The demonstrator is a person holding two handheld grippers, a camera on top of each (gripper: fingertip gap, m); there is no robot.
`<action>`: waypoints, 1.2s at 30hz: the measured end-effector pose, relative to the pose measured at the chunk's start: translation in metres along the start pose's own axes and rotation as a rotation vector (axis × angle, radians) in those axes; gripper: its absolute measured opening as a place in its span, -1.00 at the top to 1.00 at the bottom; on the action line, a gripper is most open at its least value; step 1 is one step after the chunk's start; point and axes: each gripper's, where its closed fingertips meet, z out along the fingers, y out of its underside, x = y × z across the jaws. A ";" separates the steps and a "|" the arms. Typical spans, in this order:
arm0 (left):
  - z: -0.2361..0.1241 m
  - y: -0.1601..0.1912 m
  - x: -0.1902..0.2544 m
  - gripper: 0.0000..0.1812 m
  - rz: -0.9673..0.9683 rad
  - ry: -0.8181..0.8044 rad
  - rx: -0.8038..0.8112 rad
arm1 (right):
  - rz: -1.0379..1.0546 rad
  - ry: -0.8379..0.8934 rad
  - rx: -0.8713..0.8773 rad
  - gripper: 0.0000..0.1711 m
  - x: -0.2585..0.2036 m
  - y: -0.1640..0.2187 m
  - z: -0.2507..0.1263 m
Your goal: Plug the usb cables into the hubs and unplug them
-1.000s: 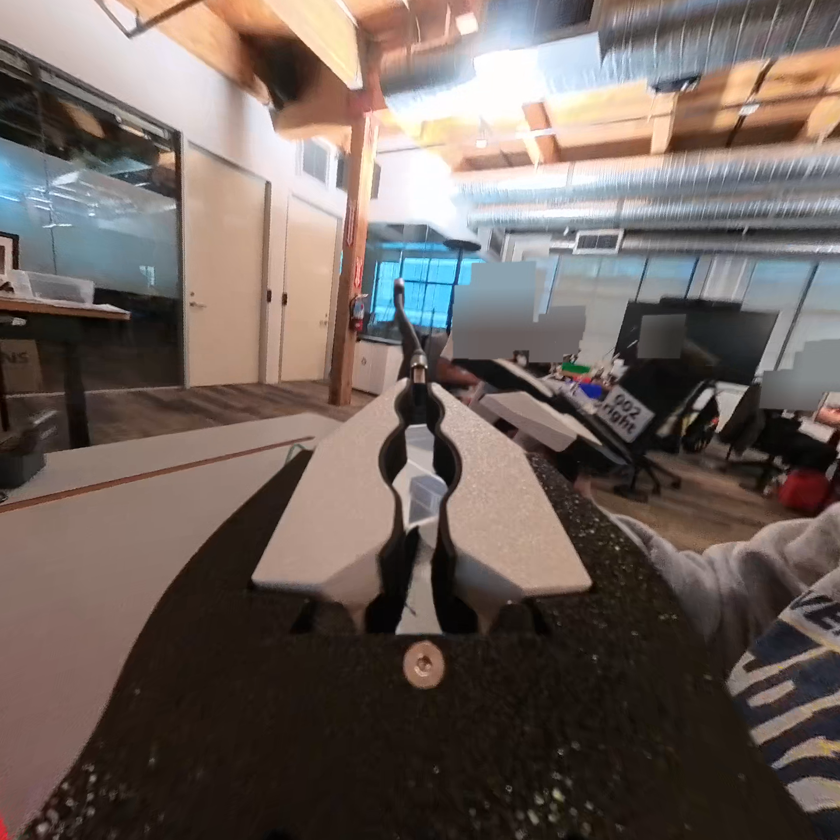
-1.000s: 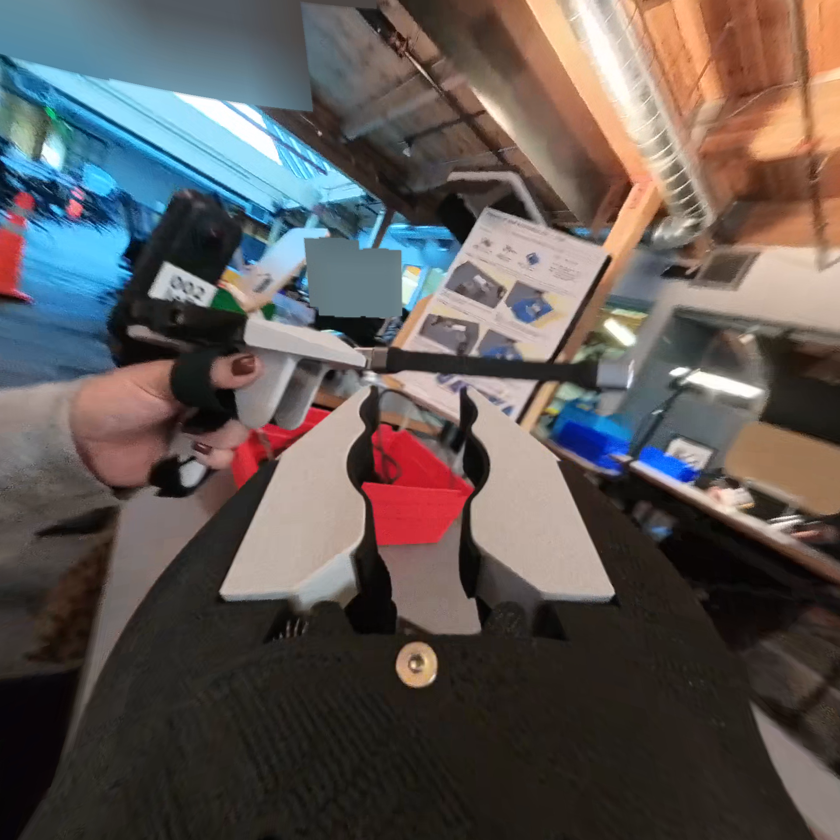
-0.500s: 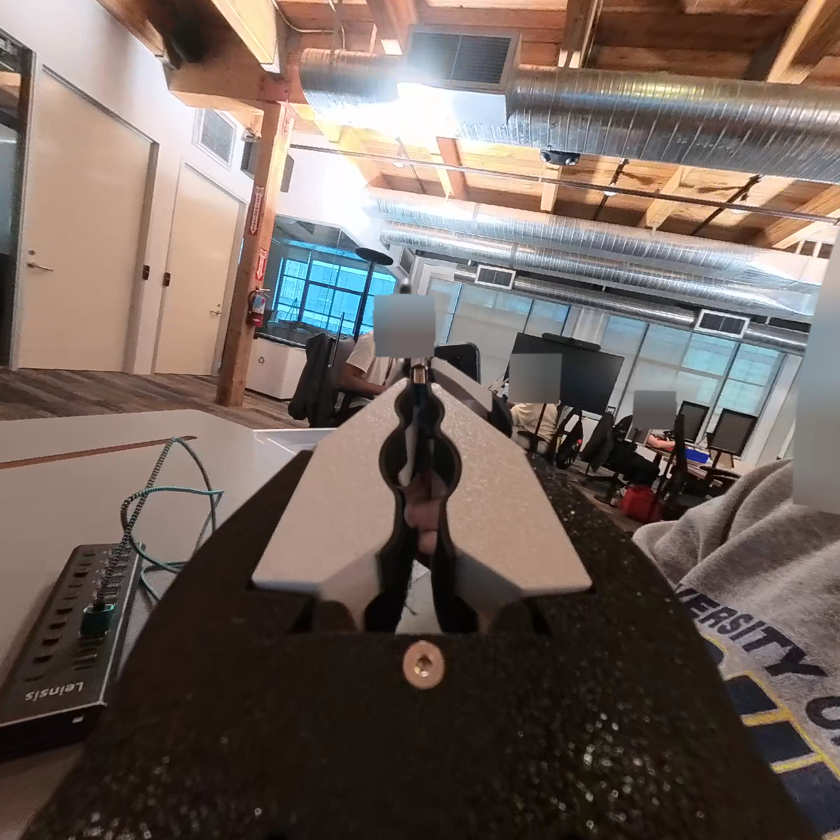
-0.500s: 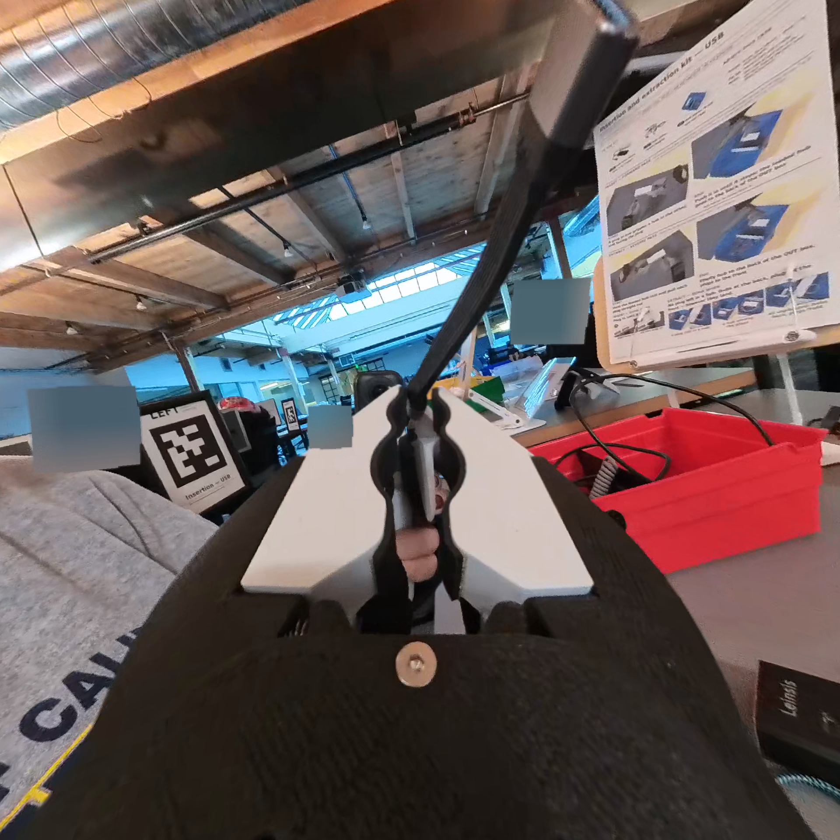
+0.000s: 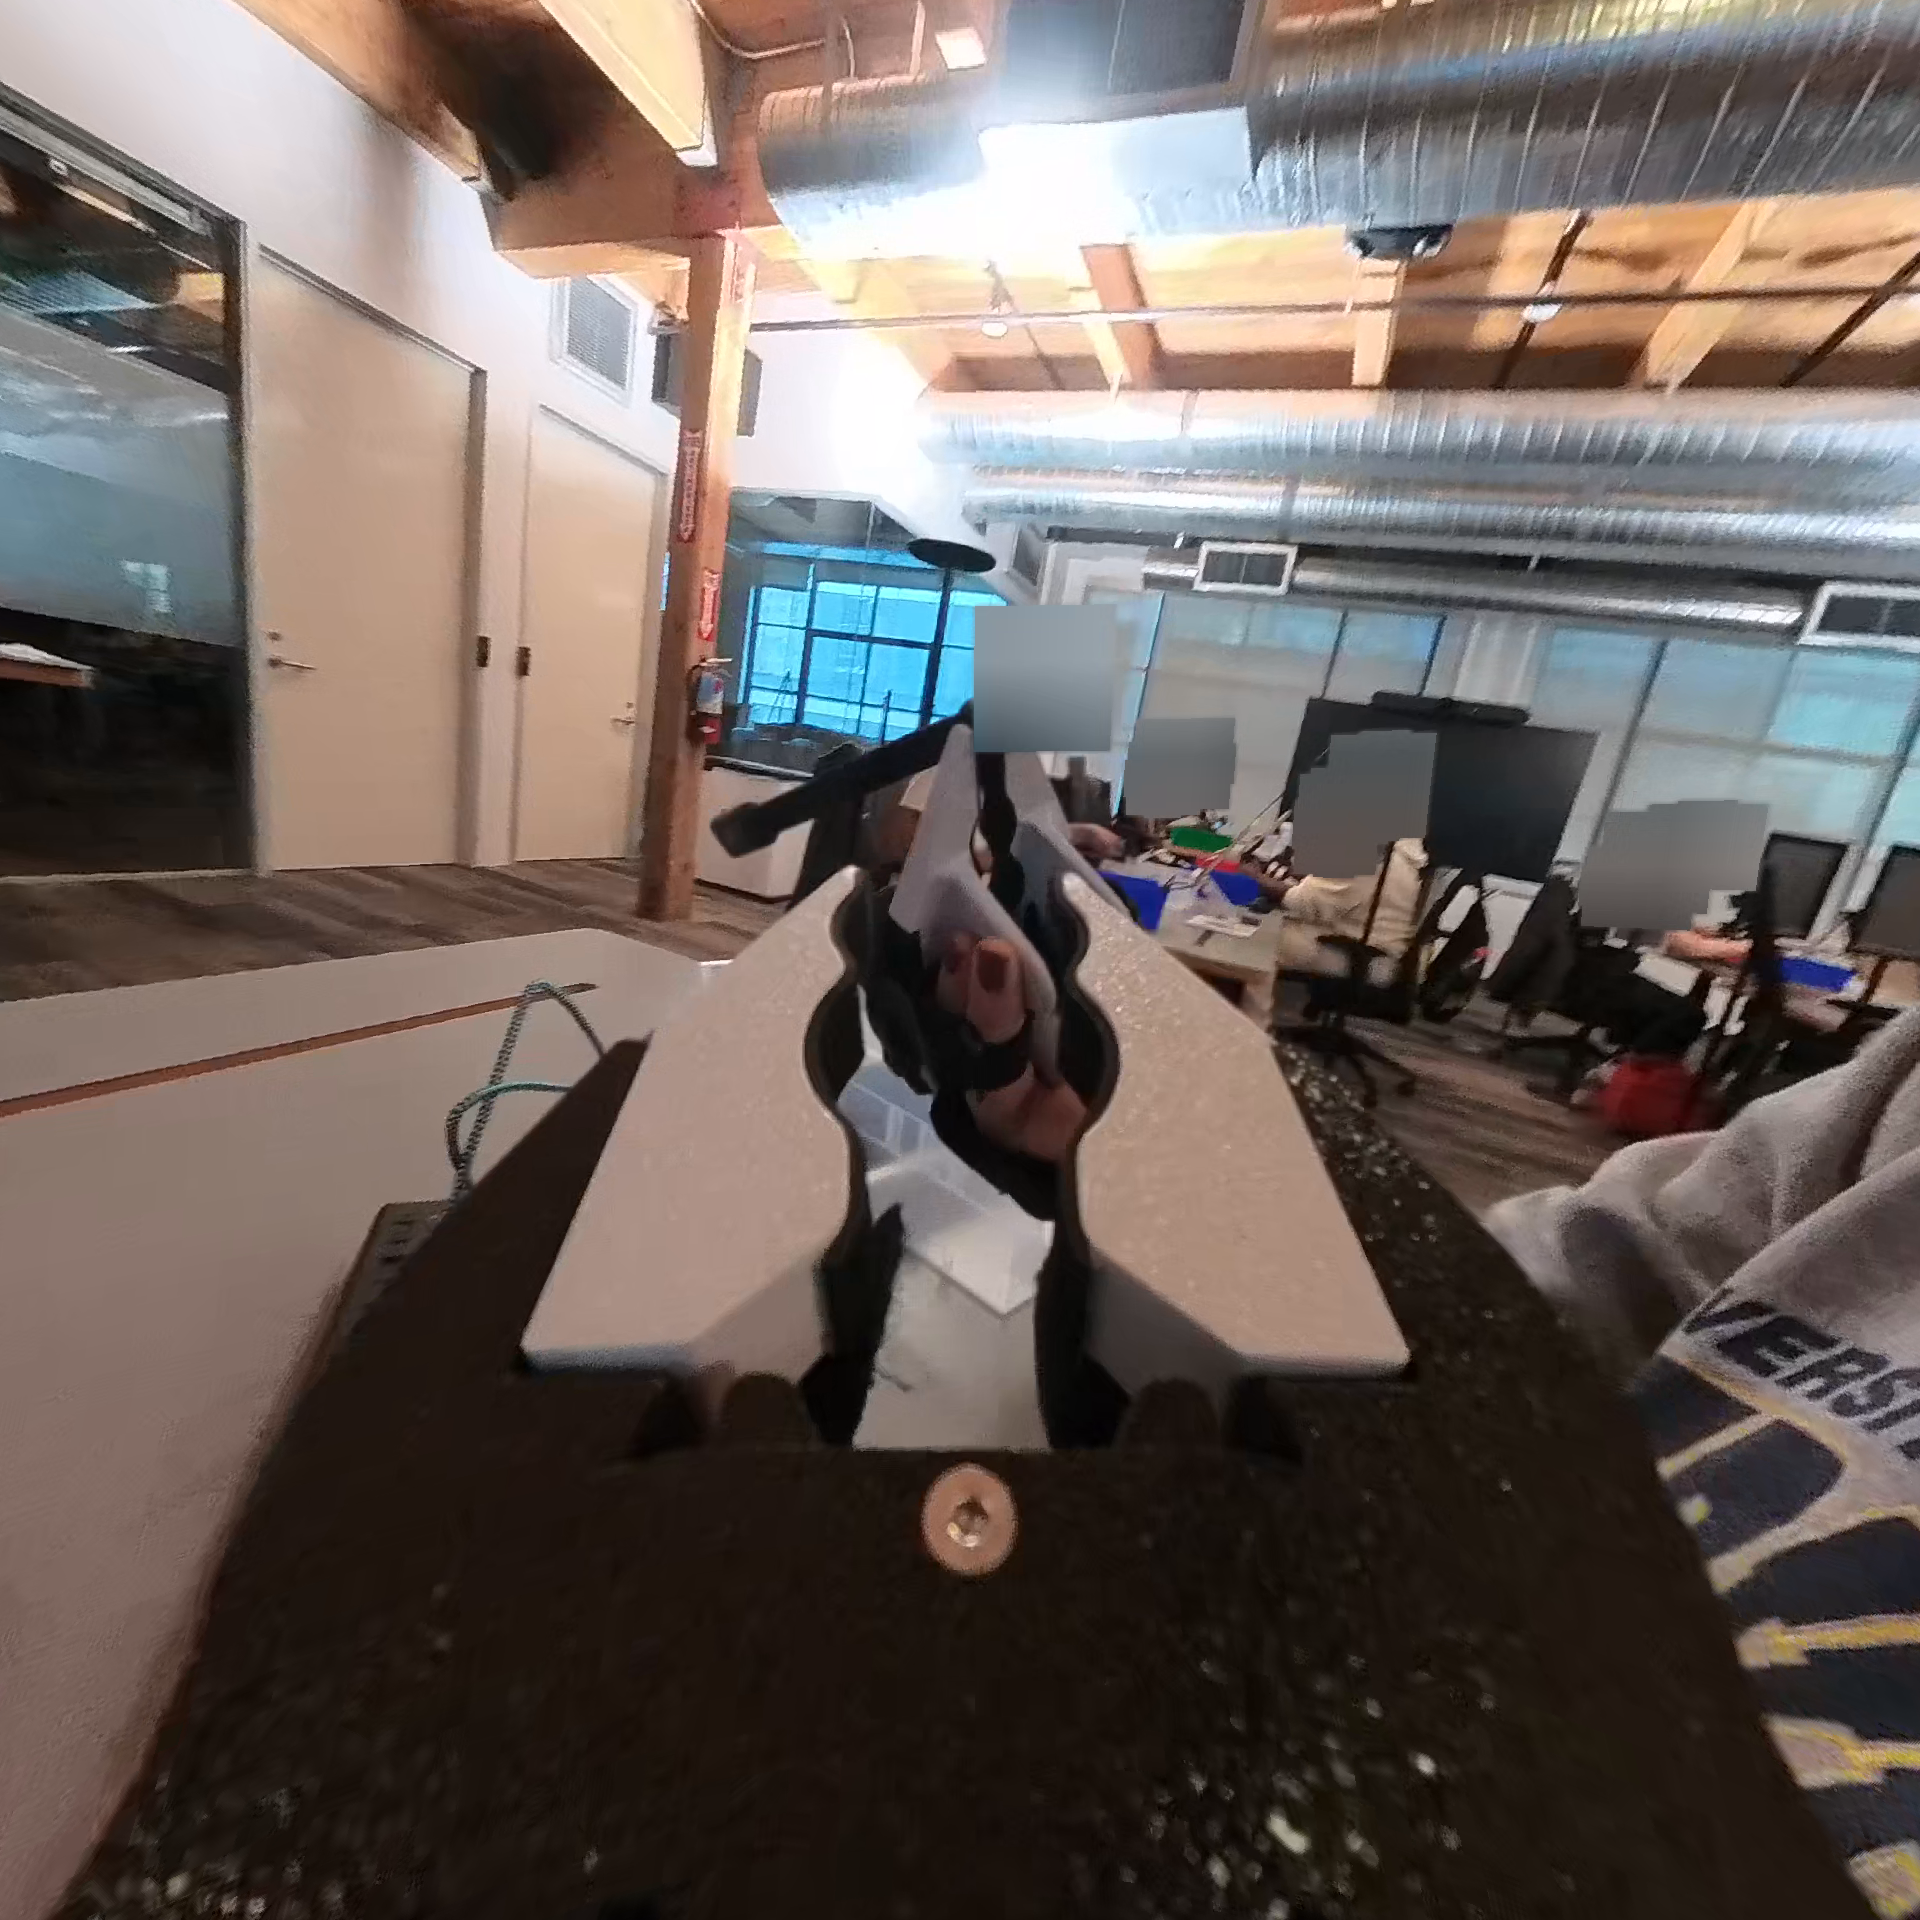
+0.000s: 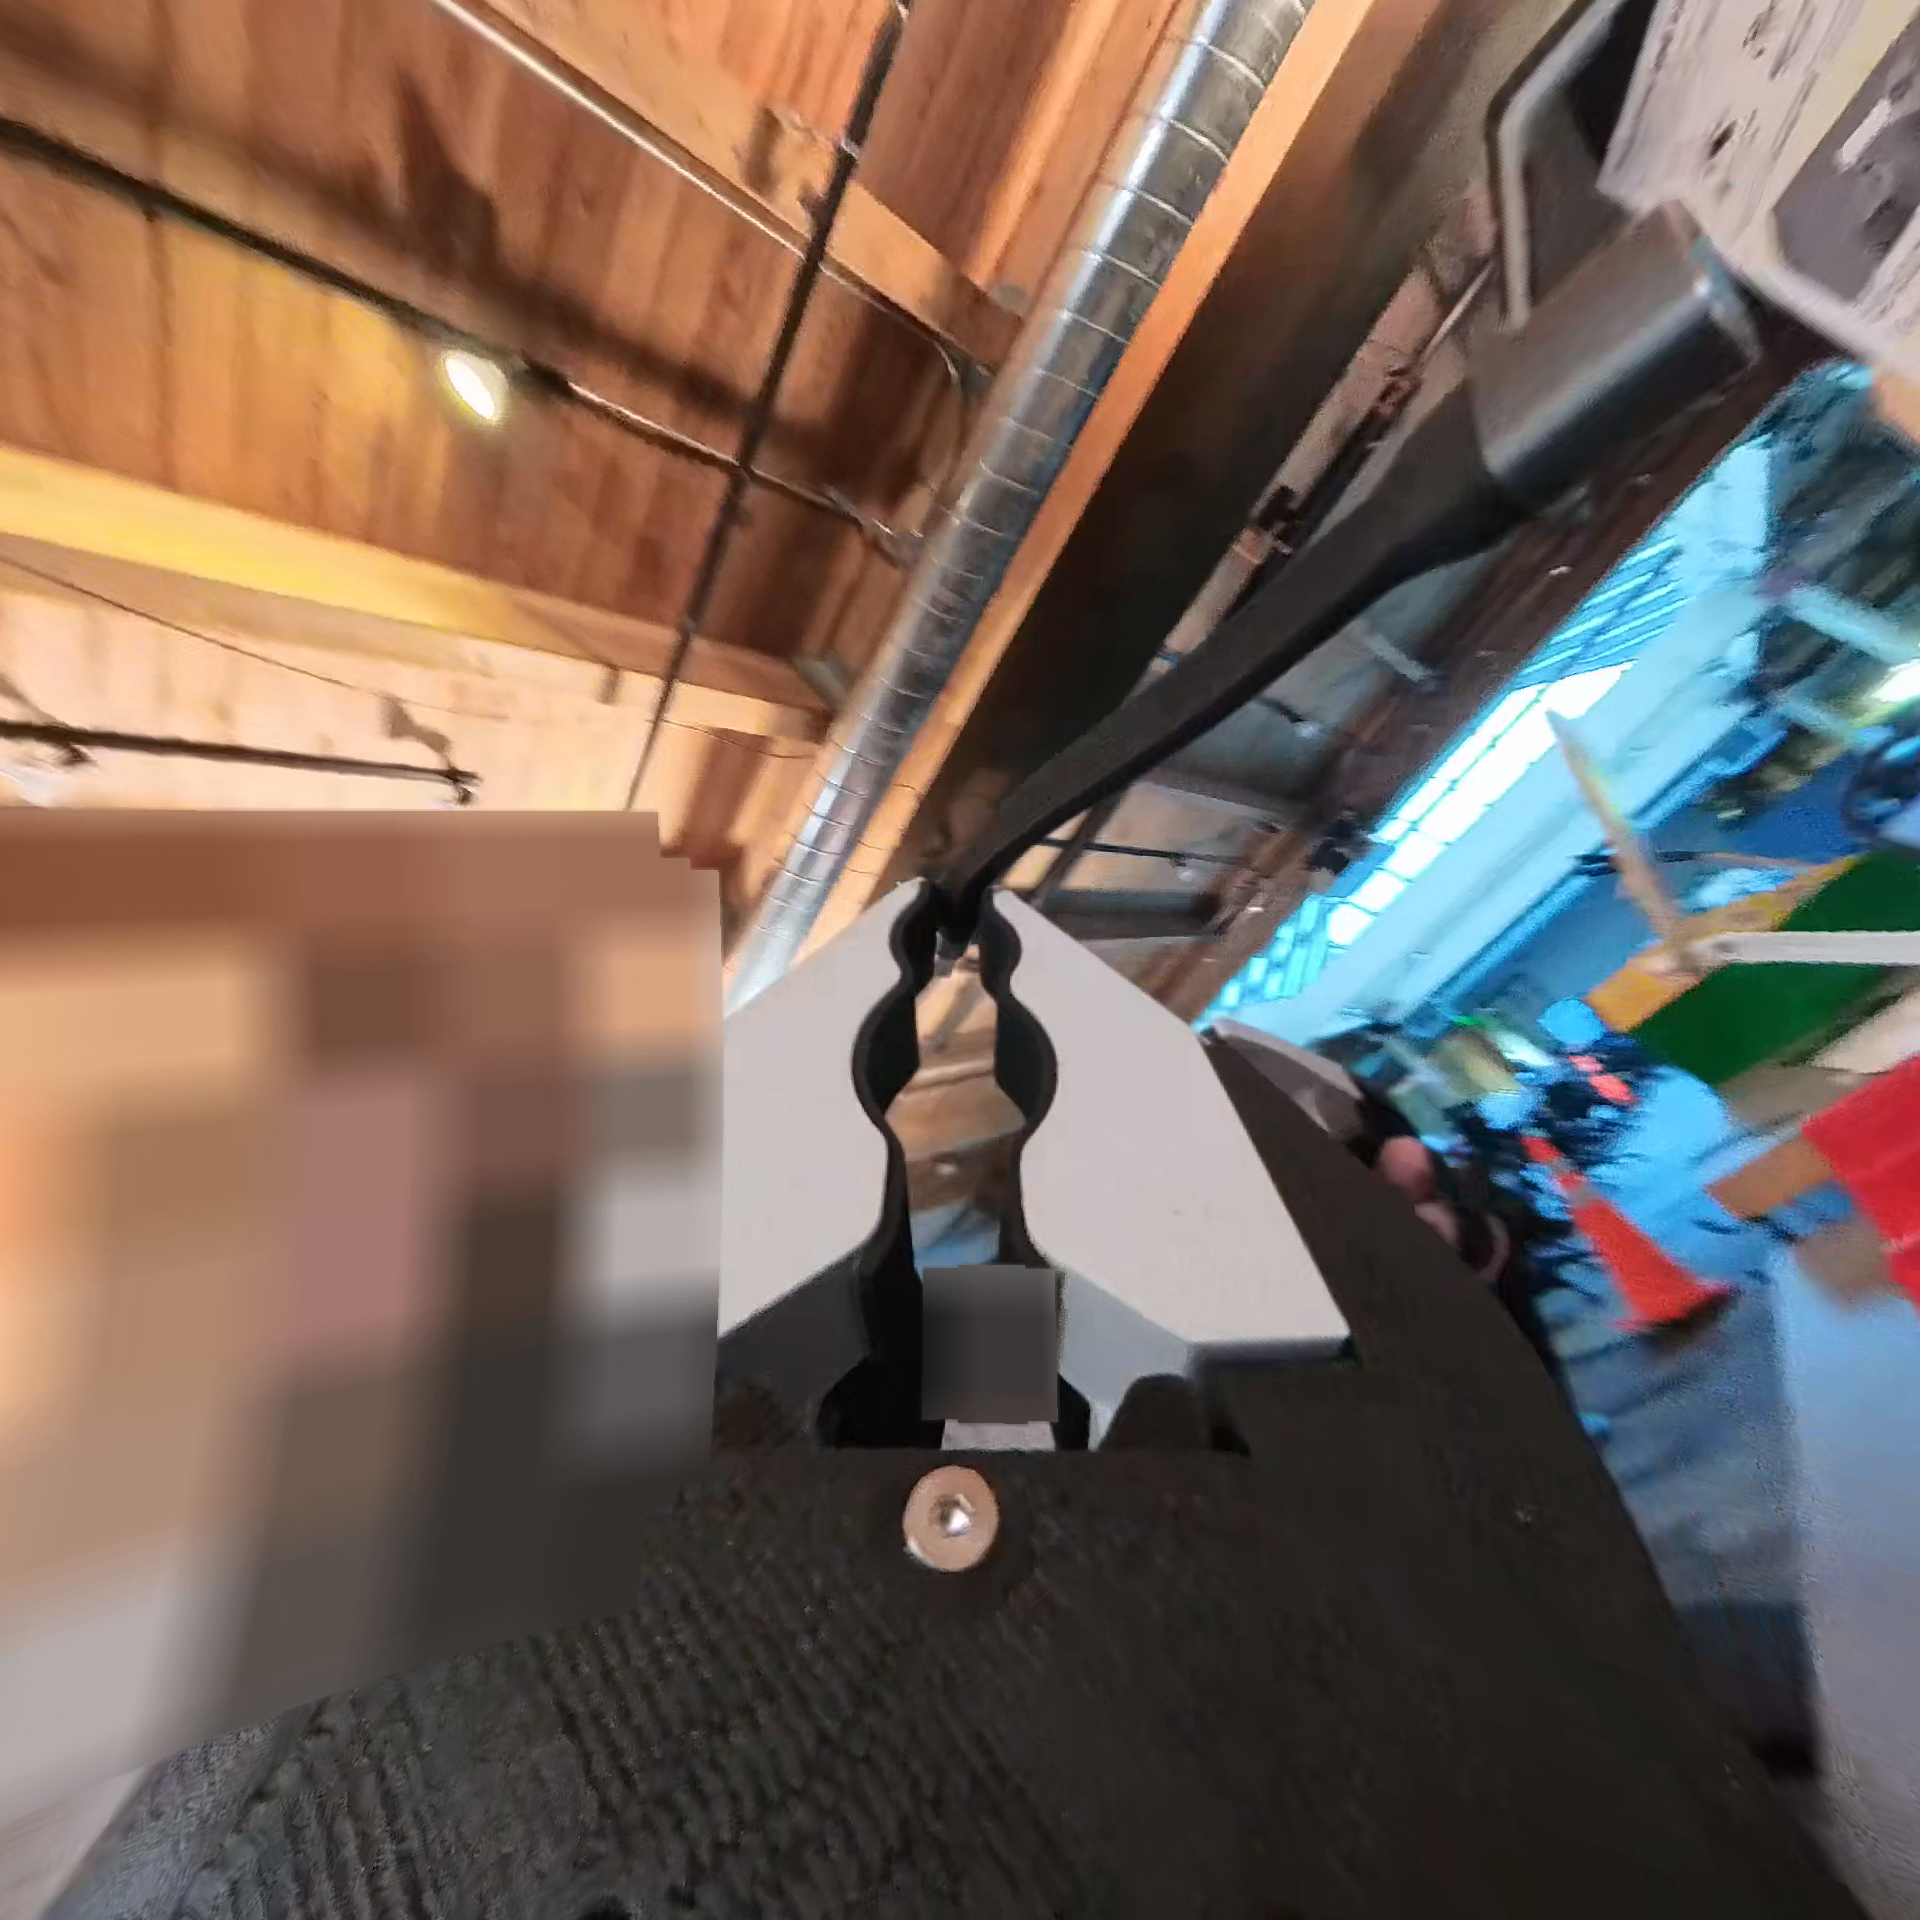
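Observation:
My left gripper (image 5: 961, 883) is open and empty above the white table (image 5: 208, 1195). Between its fingers I see my right gripper (image 5: 971, 769), held by a hand and tilted upward, with a black USB cable (image 5: 821, 790) sticking out to the left from its tips. In the right wrist view my right gripper (image 6: 951, 920) is shut on that black cable (image 6: 1195, 717), which runs up to the right against the ceiling. A corner of the black hub (image 5: 400, 1236) shows left of my left gripper, with a teal braided cable (image 5: 499, 1070) rising behind it.
The right wrist view points at wooden ceiling beams and a metal duct (image 6: 997, 582). A blurred red bin (image 6: 1870, 1143) and an orange cone (image 6: 1631, 1247) show at its right edge. A grey sleeve (image 5: 1662, 1247) is on the right of the left wrist view. My right fingertips sit around 7 centimetres from my left ones.
My left gripper has opened and let go of the black cable. My right gripper, open a second ago, now holds the cable alone and has tilted up toward the ceiling.

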 end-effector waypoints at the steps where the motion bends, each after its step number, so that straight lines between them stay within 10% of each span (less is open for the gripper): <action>1: 0.000 0.002 -0.001 0.67 0.020 -0.013 -0.013 | 0.028 -0.014 0.003 0.94 0.000 -0.001 -0.001; 36: 0.000 0.015 -0.016 0.73 0.067 -0.097 -0.091 | -0.223 0.108 0.001 0.93 -0.022 -0.029 -0.015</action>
